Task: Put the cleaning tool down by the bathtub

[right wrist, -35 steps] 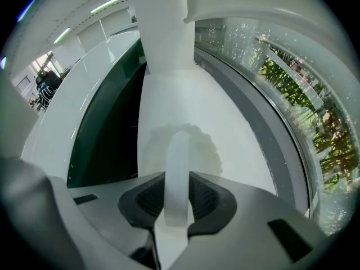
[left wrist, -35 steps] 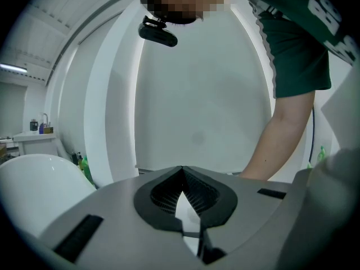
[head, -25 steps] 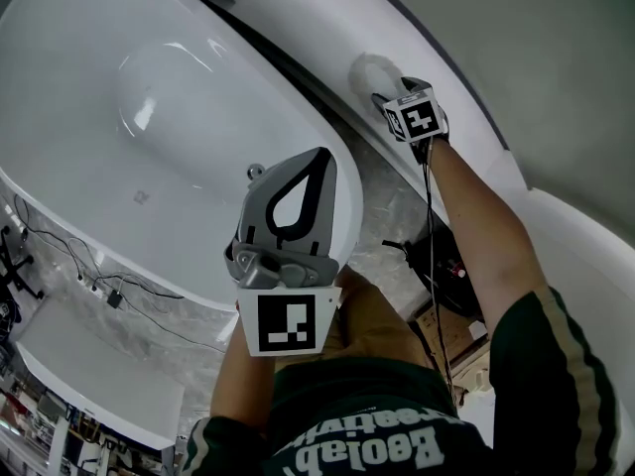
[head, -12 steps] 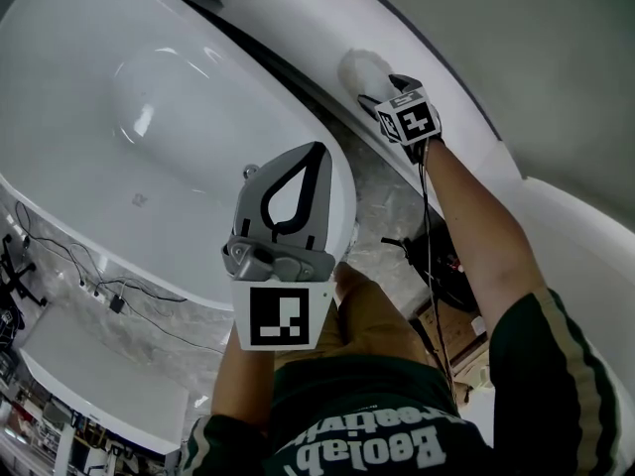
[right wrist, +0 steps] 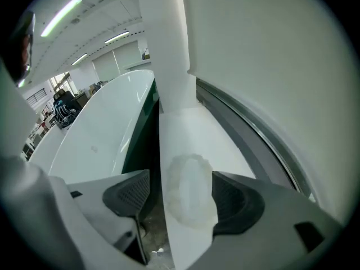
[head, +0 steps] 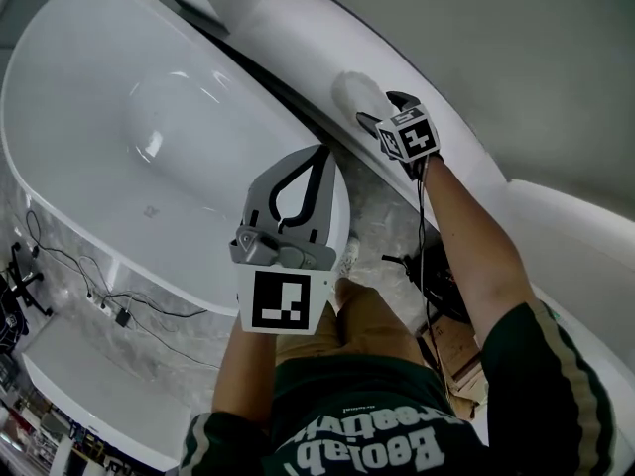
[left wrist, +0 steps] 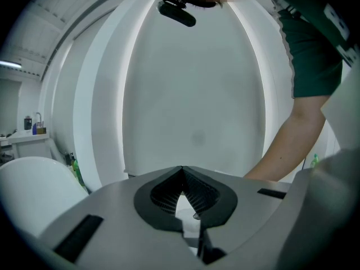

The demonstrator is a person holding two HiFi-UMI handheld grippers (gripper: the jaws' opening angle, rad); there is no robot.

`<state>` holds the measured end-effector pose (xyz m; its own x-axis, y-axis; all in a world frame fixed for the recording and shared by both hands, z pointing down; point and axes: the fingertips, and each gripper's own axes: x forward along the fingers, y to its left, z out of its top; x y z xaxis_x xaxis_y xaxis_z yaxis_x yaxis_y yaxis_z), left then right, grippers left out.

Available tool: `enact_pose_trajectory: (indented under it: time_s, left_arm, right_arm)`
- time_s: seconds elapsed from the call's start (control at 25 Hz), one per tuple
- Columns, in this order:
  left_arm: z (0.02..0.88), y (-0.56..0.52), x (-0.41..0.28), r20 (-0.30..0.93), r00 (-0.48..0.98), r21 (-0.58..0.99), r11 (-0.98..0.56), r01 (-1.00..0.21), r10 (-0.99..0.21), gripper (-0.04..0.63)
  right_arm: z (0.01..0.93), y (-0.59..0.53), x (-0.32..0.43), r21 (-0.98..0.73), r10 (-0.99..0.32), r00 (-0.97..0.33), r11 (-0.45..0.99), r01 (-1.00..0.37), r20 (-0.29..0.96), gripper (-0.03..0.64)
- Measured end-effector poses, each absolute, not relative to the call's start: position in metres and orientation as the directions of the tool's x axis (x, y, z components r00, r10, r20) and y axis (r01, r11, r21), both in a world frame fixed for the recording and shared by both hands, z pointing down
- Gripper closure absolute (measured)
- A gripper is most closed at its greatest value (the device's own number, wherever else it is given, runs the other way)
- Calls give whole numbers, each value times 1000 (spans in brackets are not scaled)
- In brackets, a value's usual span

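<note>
Nearly done: cleaning tool (right wrist: 190,184) lies on ledge (right wrist: 185,134) by tub (right wrist: 107,122), untouched btwn my right hand-held gripper's (right wrist: 181,194) just-opened jaws; only pulling away left.

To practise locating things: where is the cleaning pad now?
The pad lies upper right of centre in the head view, on the white ledge right of the bathtub, just beyond the open right gripper.

The head view looks steeply down past the person's chest (head: 377,415) onto the bathtub (head: 149,147), the ledge (head: 317,53), the left tool (head: 319,157) and the right tool (head: 380,107). The right gripper view looks down, close over the same ledge and bathtub. The left gripper view faces a white panel (left wrist: 194,94), roughly level.
</note>
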<state>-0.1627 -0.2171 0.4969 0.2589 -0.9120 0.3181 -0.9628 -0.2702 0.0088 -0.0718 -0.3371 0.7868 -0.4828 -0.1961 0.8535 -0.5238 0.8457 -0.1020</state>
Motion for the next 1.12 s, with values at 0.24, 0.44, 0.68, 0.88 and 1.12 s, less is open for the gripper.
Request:
enact_pose_trajectory:
  time_s: [0.24, 0.44, 0.68, 0.88, 1.12]
  left_arm:
    - [463, -221, -158, 291, 248, -34, -269, -963, -924, 588]
    - [448, -223, -144, 279, 260, -2, -271, -963, -925, 588]
    - [420, -219, -122, 245, 261, -18, -273, -962, -934, 588]
    - [401, -213, -99, 240, 298, 5, -306, -952, -924, 588]
    - [361, -205, -77, 179, 326, 27, -326, -945, -928, 588]
  right_arm:
    - [734, -326, -76, -96, -233, -537, 852, -514, 811, 285]
    - [699, -313, -75, -76, -259, -581, 869, -488, 772, 285]
    - [652, -296, -57, -70, -308, -627, 861, -503, 716, 285]
    - [609, -277, -43, -98, -340, -674, 847, -523, 655, 285]
    - [542, -259, -28, -89, -398, -727, 843, -530, 560, 285]
